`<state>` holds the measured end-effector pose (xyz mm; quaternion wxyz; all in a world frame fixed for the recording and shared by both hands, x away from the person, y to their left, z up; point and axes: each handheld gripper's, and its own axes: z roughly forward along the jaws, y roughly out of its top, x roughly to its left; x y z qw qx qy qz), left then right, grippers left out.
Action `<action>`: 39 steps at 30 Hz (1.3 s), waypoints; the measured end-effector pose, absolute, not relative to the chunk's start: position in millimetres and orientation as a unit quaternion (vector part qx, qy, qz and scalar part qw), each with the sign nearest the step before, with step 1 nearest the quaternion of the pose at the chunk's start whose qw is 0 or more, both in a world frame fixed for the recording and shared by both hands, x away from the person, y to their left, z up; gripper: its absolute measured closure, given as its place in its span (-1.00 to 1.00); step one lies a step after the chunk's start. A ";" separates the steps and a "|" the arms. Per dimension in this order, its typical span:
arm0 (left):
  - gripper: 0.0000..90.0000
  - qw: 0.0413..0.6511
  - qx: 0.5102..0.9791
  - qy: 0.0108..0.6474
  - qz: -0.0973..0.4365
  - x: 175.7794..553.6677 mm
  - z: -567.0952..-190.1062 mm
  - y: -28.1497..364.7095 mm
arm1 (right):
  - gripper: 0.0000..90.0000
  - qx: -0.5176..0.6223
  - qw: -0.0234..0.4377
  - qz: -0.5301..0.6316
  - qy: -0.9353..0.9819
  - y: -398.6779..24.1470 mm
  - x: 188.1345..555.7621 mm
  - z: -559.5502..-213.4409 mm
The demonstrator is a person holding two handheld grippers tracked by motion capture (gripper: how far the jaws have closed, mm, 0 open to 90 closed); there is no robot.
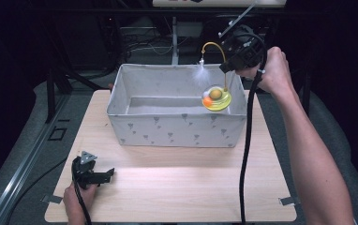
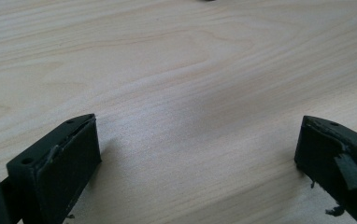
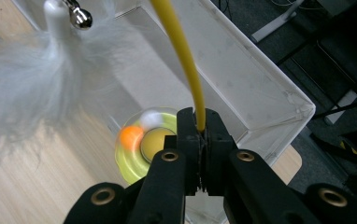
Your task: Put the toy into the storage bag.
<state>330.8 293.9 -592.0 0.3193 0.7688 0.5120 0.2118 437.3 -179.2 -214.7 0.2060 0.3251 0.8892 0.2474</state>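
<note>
A cat toy hangs over the right end of a grey fabric box (image 1: 177,129): a round yellow-green base (image 1: 217,98) with an orange ball, a thin yellow wand (image 1: 224,70) that curves over, and a white feather tuft (image 1: 201,72) at its tip. My right gripper (image 1: 228,66) is shut on the yellow wand (image 3: 186,60), holding the toy base (image 3: 134,151) above the box (image 3: 260,88). The feather tuft (image 3: 32,107) and a small bell (image 3: 80,17) dangle close to the camera. My left gripper (image 1: 106,174) rests on the table near its front left corner, jaws wide open (image 2: 197,154) over bare wood.
The box stands across the far half of the light wooden table (image 1: 177,187). A black cable (image 1: 247,154) trails from the right gripper down across the table's right side. Dark floor and metal frames surround the table.
</note>
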 end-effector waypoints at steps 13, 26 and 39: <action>-0.99 0.319 0.769 0.512 0.212 330.8 -592.0 293.9 | 0.96 0.353 0.208 0.243 0.879 -181.0 457.5 -223.8; -0.99 0.318 0.769 0.512 0.211 330.8 -591.8 293.9 | 0.96 0.382 0.204 0.247 0.867 -188.2 474.0 -233.4; -0.99 0.318 0.769 0.513 0.211 330.8 -591.8 293.9 | 0.96 0.416 0.191 0.242 0.856 -197.5 488.2 -256.6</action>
